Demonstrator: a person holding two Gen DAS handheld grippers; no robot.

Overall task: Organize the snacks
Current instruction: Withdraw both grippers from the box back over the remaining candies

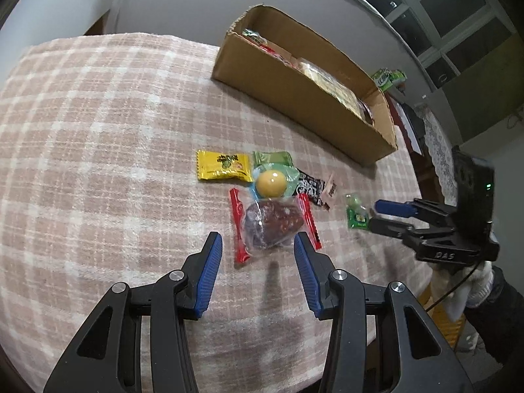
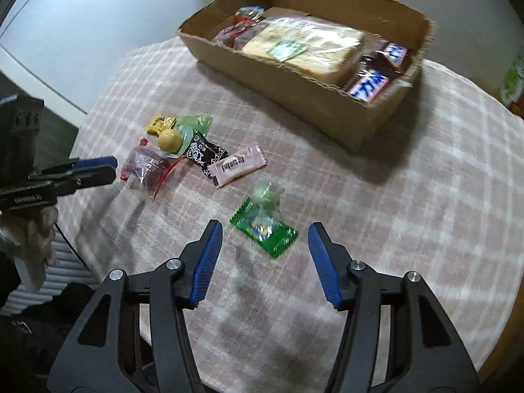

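Note:
A cardboard box (image 1: pixel 288 91) (image 2: pixel 327 98) with several snacks stands at the far side of the checked cloth. Loose snacks lie in a cluster: a red-edged clear packet of dark fruit (image 1: pixel 271 222) (image 2: pixel 147 167), a yellow ball candy (image 1: pixel 270 183) (image 2: pixel 169 140), a yellow packet (image 1: pixel 222 165), a black packet (image 1: pixel 309 186) (image 2: pixel 204 152), a pink packet (image 2: pixel 237 165). A green packet (image 2: pixel 265 229) (image 1: pixel 357 213) lies apart. My left gripper (image 1: pixel 258 245) is open just before the red-edged packet. My right gripper (image 2: pixel 265 235) is open around the green packet.
The table edge curves close on the right in the left wrist view, with dark furniture and a lace cloth (image 1: pixel 435 150) beyond. A green pack (image 1: pixel 388 78) stands behind the box. The gloved hand (image 2: pixel 29 239) holding the left gripper shows at the left.

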